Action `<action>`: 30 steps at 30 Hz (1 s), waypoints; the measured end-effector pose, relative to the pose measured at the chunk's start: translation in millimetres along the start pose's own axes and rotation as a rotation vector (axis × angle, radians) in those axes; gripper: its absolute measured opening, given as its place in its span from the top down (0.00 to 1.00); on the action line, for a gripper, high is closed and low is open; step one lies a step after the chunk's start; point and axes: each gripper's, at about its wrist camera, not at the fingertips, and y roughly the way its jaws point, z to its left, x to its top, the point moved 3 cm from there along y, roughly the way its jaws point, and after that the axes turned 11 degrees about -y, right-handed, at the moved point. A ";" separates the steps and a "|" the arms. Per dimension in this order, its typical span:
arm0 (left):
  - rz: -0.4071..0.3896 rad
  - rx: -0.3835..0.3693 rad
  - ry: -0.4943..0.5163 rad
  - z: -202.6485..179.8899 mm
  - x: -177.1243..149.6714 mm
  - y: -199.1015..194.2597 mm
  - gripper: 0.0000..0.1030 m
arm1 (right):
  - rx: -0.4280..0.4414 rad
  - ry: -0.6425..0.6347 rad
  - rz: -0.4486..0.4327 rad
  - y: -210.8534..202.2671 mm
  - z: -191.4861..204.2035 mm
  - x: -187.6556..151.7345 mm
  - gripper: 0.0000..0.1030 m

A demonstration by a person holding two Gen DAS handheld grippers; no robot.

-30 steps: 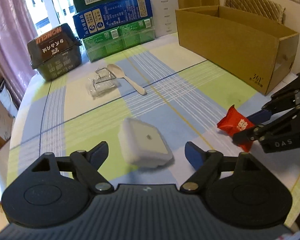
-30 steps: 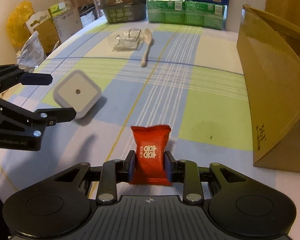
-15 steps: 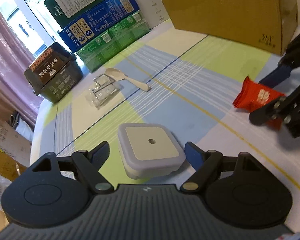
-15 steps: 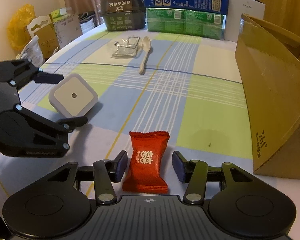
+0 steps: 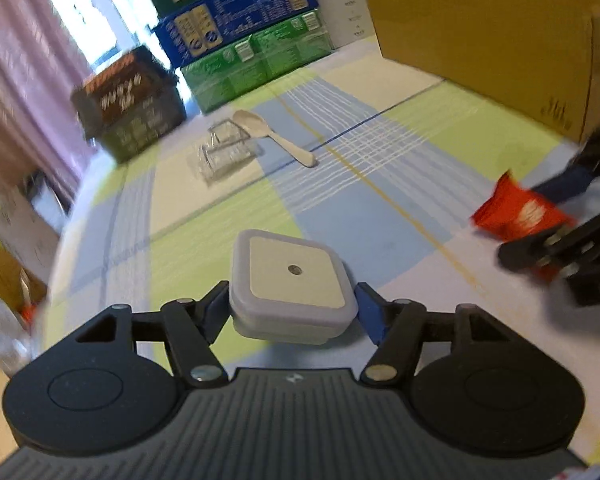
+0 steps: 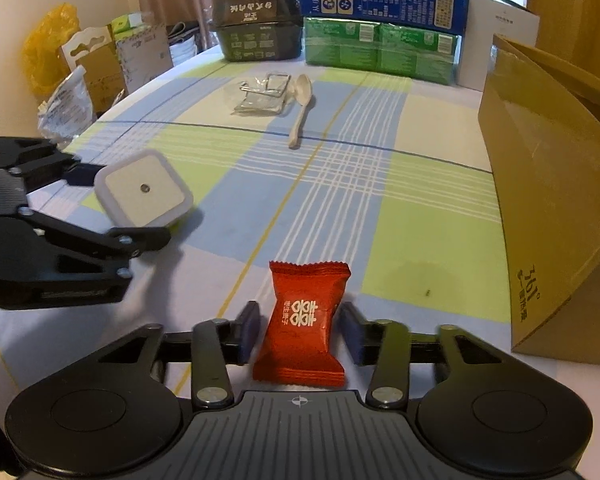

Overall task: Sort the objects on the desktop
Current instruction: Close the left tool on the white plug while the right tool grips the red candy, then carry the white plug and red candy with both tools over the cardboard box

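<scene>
Left claw (image 5: 294,312) clenched on square white night light (image 5: 292,276), raised off checked bench (image 6: 380,184). Right claw (image 6: 298,332) released; red candy packet (image 6: 304,320) between its fingers, untouched.

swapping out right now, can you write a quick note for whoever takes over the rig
Left tool: shut on the square white night light, tilted as if lifting off the tablecloth.
Right tool: open, fingers either side of the red candy packet, not gripping it.
Spoon and clear plastic packet lie mid-table, untouched.
Cardboard box stands on the right; its inside is not visible.
Left: all four items are unsorted.
</scene>
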 end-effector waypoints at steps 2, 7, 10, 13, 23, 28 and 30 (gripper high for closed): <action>0.010 -0.027 -0.061 -0.7 -3.5 -10.7 0.40 | -0.001 -0.009 0.004 -1.7 1.7 -1.3 0.74; 0.035 -0.081 -0.179 -5.9 -13.2 -29.5 0.40 | -0.010 0.009 0.000 -9.8 0.7 -4.1 0.74; 0.040 -0.140 -0.278 -4.0 -17.6 -36.8 0.40 | -0.009 0.030 -0.006 -16.8 -1.9 -3.8 0.74; 0.034 -0.154 -0.311 -2.5 -20.2 -39.4 0.40 | -0.010 0.046 -0.005 -22.0 -4.7 -4.0 0.74; 0.016 -0.072 -0.205 -6.8 -23.4 -33.1 0.39 | -0.005 0.061 0.003 -24.4 -5.9 -8.4 0.74; 0.009 -0.077 -0.188 -4.8 -21.5 -28.3 0.38 | -0.001 0.063 0.006 -21.9 -5.7 -8.2 0.74; 0.010 -0.086 -0.201 -2.9 -19.8 -25.5 0.38 | 0.000 0.065 0.007 -20.9 -5.2 -8.0 0.74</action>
